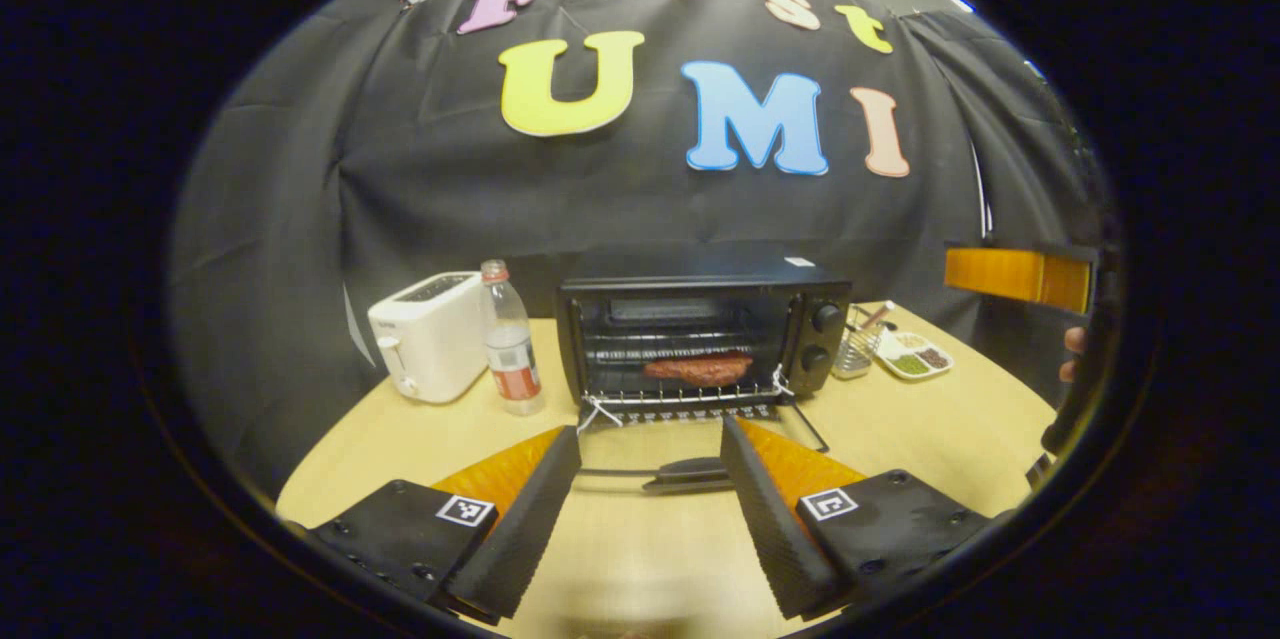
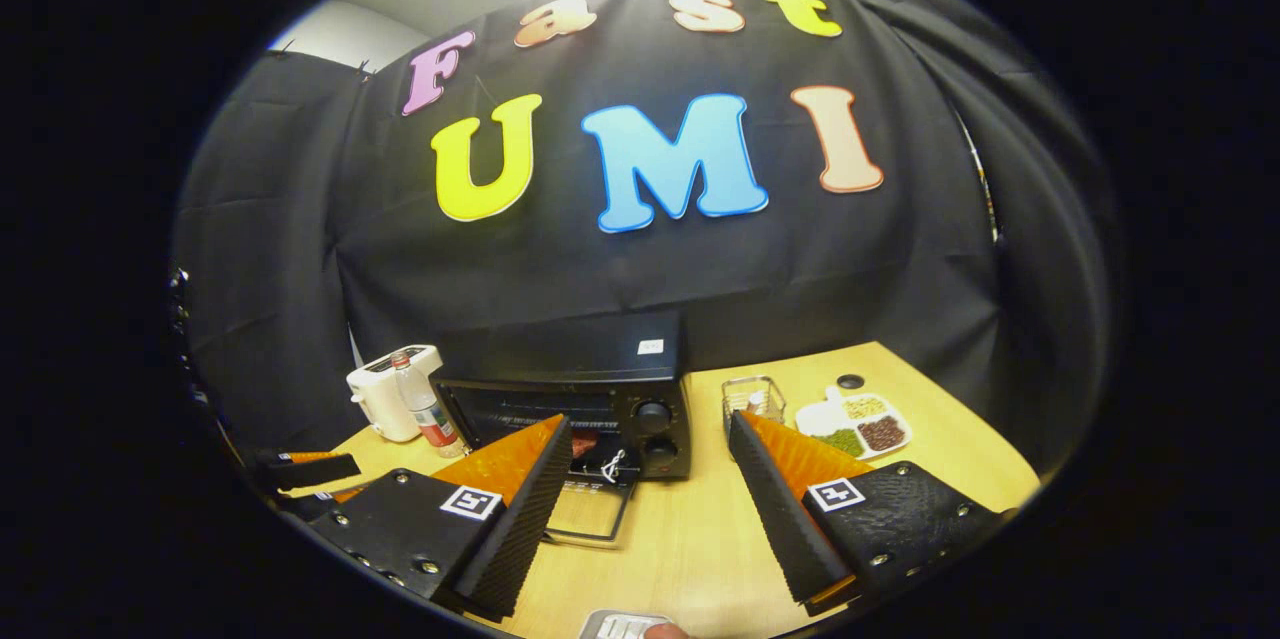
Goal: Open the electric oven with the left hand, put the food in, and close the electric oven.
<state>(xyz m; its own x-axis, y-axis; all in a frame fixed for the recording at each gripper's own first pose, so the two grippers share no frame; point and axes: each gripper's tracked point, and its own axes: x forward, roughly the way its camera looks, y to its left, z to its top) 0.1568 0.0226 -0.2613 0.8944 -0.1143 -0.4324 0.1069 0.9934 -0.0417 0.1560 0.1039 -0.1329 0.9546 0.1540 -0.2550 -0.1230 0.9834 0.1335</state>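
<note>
The black electric oven (image 1: 700, 289) stands mid-table with its door (image 1: 800, 424) folded down flat. A reddish slab of food (image 1: 698, 367) lies on the wire rack (image 1: 680, 401) inside. My left gripper (image 1: 650, 431) is open in front of the oven. The door handle (image 1: 690, 471) shows between its fingers, touching neither. My right gripper (image 2: 649, 421) is open too, held higher and further back, with nothing in it. From there the oven (image 2: 560, 349) and its lowered door (image 2: 590, 519) sit ahead. The right gripper's body (image 1: 1015, 274) and a hand (image 1: 1072, 349) hang at the right.
A white toaster (image 1: 430, 334) and a plastic bottle (image 1: 510, 339) stand left of the oven. A wire basket (image 1: 860, 344) and a white divided dish (image 1: 915, 356) sit to its right. The round wooden table (image 1: 940, 439) has bare room in front.
</note>
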